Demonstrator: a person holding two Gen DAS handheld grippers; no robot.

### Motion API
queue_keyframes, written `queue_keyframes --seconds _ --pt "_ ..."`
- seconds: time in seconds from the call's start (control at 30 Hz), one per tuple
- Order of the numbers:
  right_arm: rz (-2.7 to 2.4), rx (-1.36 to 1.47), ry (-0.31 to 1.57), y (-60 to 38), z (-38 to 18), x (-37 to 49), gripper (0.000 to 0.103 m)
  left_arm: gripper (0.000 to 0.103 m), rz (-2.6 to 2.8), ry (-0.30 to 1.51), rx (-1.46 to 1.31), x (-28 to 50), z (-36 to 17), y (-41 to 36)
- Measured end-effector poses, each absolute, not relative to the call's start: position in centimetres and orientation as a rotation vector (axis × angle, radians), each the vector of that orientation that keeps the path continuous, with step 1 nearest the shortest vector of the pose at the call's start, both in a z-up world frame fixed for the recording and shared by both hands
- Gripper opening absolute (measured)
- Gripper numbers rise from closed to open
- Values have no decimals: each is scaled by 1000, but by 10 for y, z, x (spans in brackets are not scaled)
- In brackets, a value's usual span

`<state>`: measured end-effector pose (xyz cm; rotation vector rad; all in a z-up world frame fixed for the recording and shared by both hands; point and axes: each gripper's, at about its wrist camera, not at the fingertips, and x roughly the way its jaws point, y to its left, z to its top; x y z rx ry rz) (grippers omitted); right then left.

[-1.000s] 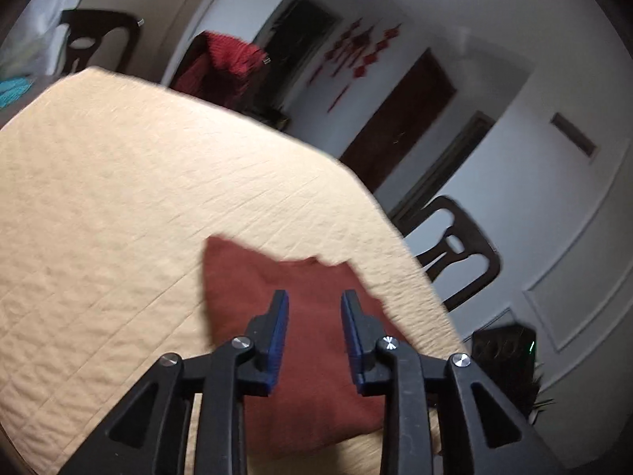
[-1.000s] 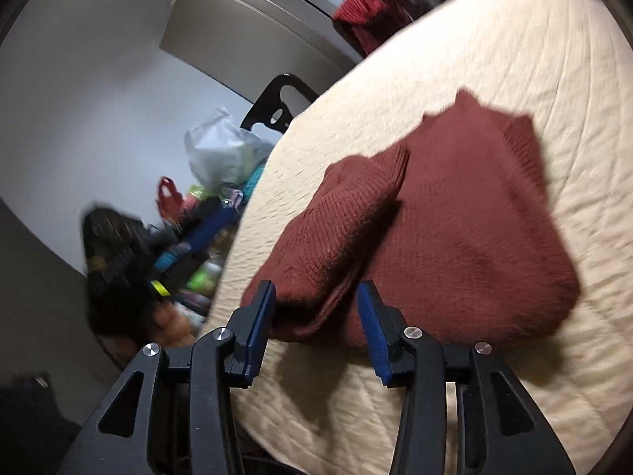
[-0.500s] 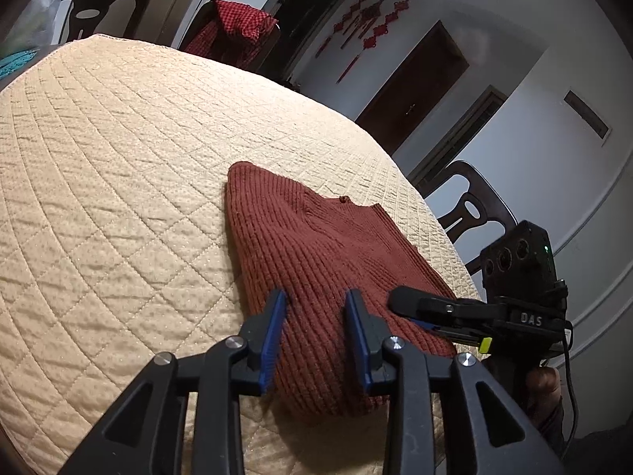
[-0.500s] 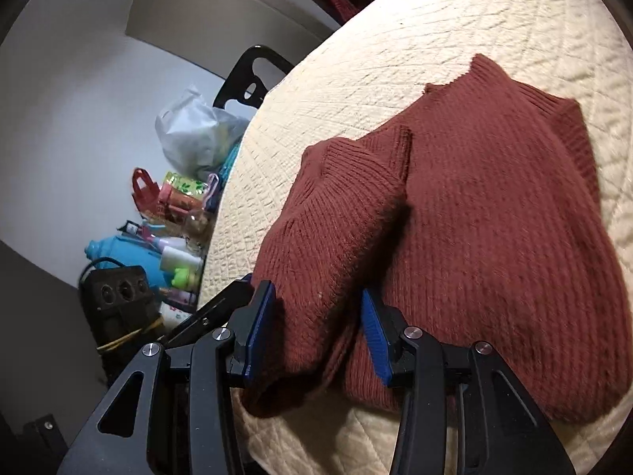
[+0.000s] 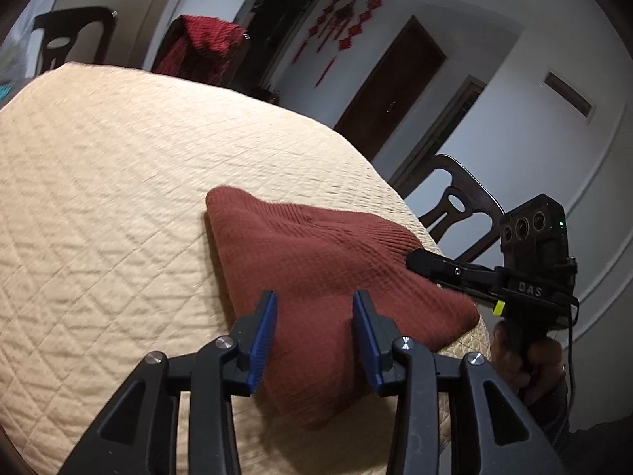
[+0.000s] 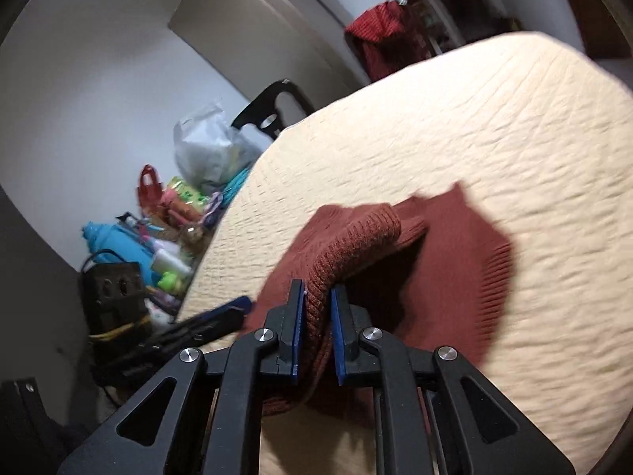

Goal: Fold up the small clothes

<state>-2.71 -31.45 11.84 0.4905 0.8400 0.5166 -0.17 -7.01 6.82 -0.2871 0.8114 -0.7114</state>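
Observation:
A small rust-red knit sweater (image 5: 316, 269) lies on the cream quilted table (image 5: 99, 198) near its front edge. My left gripper (image 5: 314, 340) is open, its blue pads on either side of the sweater's near edge without closing on it. My right gripper (image 6: 317, 320) is shut on a thick folded edge of the sweater (image 6: 356, 245) and lifts it off the quilt; the rest of the garment (image 6: 474, 261) hangs and lies beyond. In the left wrist view the right gripper (image 5: 435, 267) shows at the sweater's right side. The left gripper's finger (image 6: 221, 312) shows in the right wrist view.
Dark chairs (image 5: 455, 206) stand around the table; one at the far side carries a red cloth (image 5: 201, 47). A pile of bags and colourful items (image 6: 170, 229) lies on the floor left of the table. The table edge (image 6: 221, 245) runs close to both grippers.
My right gripper has closed on the sweater's folded edge and raised it. My left gripper has stayed open at the near edge while the view shifted slightly.

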Motion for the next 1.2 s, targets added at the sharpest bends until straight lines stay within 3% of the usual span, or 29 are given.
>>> queue_keyframes --seconds 0.2,0.3,0.63,0.8,0.9,1.2 --pt "393 548 898 -368 87 -20 13 43 -746 864 -249 3 55 -93" --pt "379 564 925 -371 70 -23 13 48 -735 876 -214 -1 47 -98" --pt "389 438 769 -373 125 -55 17 48 -740 798 -195 -6 81 -91" --pt "422 298 837 -347 106 -74 17 48 -769 834 -125 -11 69 -110" --pt "366 204 853 -338 85 -80 11 48 -756 836 -60 -19 54 -114" --pt "336 176 779 -339 121 -64 14 51 -717 794 -51 -7 79 -112"
